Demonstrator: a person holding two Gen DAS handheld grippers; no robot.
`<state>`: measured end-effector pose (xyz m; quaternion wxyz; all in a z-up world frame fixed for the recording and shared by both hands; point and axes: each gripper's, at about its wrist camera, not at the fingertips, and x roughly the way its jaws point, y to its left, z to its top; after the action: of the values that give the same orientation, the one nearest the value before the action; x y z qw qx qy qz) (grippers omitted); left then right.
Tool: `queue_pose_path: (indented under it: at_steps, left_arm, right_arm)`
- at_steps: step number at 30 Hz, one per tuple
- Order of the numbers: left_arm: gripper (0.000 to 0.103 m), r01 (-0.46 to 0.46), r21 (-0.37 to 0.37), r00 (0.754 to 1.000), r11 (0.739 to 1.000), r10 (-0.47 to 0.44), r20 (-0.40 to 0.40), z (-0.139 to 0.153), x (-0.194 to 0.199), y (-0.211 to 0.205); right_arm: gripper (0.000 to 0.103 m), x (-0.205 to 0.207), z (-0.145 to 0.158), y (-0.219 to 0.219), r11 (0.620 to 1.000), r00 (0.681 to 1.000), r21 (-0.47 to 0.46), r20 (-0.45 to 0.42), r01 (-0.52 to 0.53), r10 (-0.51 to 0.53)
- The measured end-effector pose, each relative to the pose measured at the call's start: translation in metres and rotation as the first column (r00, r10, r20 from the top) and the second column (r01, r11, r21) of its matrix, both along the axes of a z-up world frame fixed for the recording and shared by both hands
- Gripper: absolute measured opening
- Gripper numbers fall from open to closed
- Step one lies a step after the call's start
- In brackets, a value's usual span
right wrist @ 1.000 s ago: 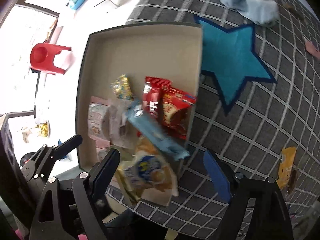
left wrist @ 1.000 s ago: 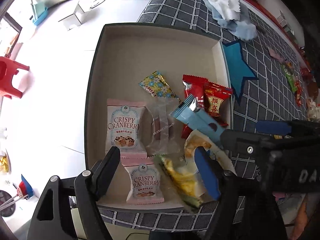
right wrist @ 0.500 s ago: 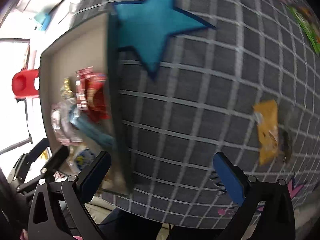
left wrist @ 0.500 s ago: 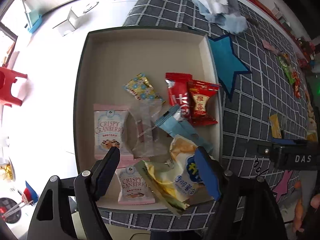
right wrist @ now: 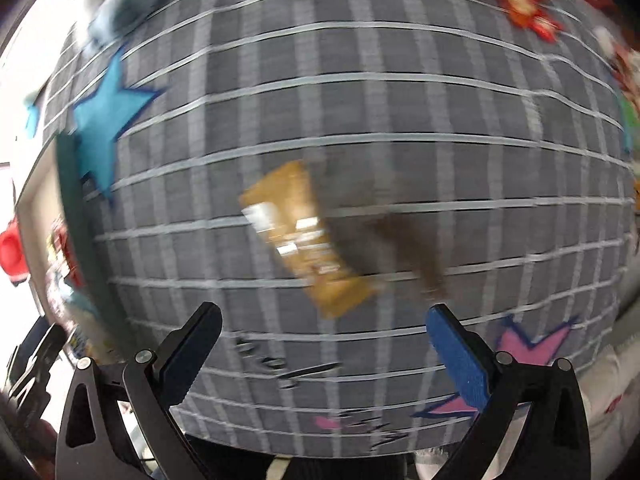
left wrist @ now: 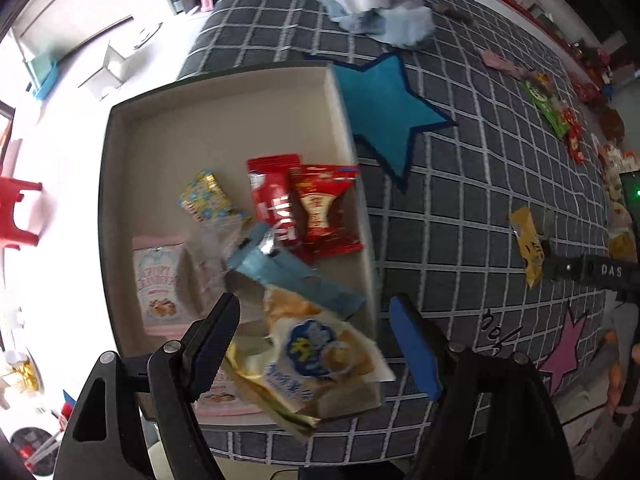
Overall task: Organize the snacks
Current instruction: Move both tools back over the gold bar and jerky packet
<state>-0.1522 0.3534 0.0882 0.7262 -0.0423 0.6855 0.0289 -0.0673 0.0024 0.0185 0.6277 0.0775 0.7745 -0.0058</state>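
A beige box (left wrist: pixel 224 112) on the grey checked cloth holds several snack packets: two red ones (left wrist: pixel 320 208), a blue bar (left wrist: pixel 288 272), a yellow chip bag (left wrist: pixel 316 360), pink cranberry packs (left wrist: pixel 158 284). My left gripper (left wrist: pixel 320 340) is open and empty above the box's near right corner. My right gripper (right wrist: pixel 328 344) is open and empty, just short of a yellow-brown packet (right wrist: pixel 304 236) lying on the cloth; that packet also shows in the left wrist view (left wrist: pixel 528 244). The right wrist view is motion-blurred.
A blue star (left wrist: pixel 384 112) is printed beside the box. Crumpled blue and white cloth (left wrist: pixel 372 0) lies at the far end. More snacks (left wrist: pixel 548 108) lie along the right edge. A red stool (left wrist: pixel 16 216) stands on the floor at left.
My right gripper has left the box and swung right over the cloth to the yellow-brown packet. My left gripper has drifted right; the box contents are unchanged.
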Motion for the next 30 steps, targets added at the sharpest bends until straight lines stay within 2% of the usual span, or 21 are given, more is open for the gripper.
queue_pose_path:
  at_steps: [6, 11, 17, 21, 23, 30]
  left_arm:
    - [0.080, 0.057, 0.002, 0.998, 0.998, -0.057, -0.006, -0.001, 0.005, -0.029]
    - [0.080, 0.099, -0.001, 0.995, 0.995, -0.099, -0.019, -0.003, 0.007, -0.050]
    - [0.080, 0.135, -0.011, 0.989, 0.991, -0.135, -0.053, -0.011, 0.010, -0.080]
    - [0.080, 0.154, -0.031, 0.984, 0.988, -0.156, -0.085, -0.022, 0.018, -0.103]
    - [0.080, 0.164, -0.043, 0.982, 0.986, -0.167, -0.092, -0.025, 0.022, -0.115]
    - [0.080, 0.178, -0.072, 0.975, 0.981, -0.186, -0.123, -0.039, 0.044, -0.160]
  right_arm:
    - [0.103, 0.002, -0.012, -0.046, 0.997, 0.999, -0.058, -0.012, 0.051, -0.052]
    - [0.103, 0.009, -0.025, -0.074, 0.998, 1.000, -0.062, -0.016, 0.016, -0.017]
    - [0.103, 0.015, -0.047, -0.058, 0.995, 0.995, -0.038, 0.010, -0.096, 0.096]
    - [0.103, 0.026, -0.054, -0.046, 0.994, 0.994, -0.012, 0.011, -0.105, 0.105]
    - [0.103, 0.034, -0.071, -0.062, 0.995, 0.996, -0.031, -0.002, -0.093, 0.093]
    - [0.103, 0.039, -0.068, -0.116, 0.995, 0.996, -0.045, 0.022, -0.086, 0.088]
